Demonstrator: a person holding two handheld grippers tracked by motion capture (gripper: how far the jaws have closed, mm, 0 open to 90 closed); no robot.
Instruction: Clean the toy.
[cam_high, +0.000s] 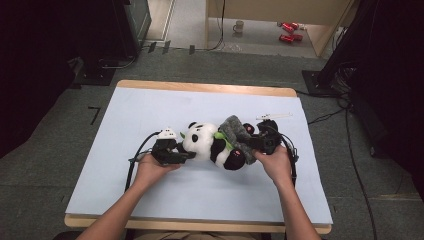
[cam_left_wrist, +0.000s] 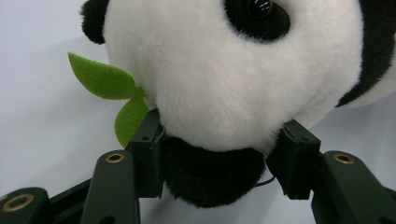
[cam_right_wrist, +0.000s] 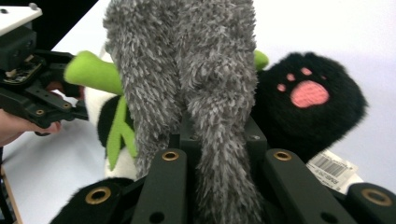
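The left gripper (cam_left_wrist: 219, 158) pinches the plush panda's head (cam_left_wrist: 224, 74); the right gripper (cam_right_wrist: 219, 144) clamps the grey fuzzy cloth (cam_right_wrist: 187, 70) on the counter (cam_high: 150, 190).

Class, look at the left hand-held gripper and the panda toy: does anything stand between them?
Nothing visible does. The left hand-held gripper already has its jaws on either side of the panda toy, against its plush.

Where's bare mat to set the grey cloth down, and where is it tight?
Free: the mat between the panda and the far edge, and the near strip between the forearms. Tight: the middle, where the left gripper, panda, grey cloth and right gripper crowd together.
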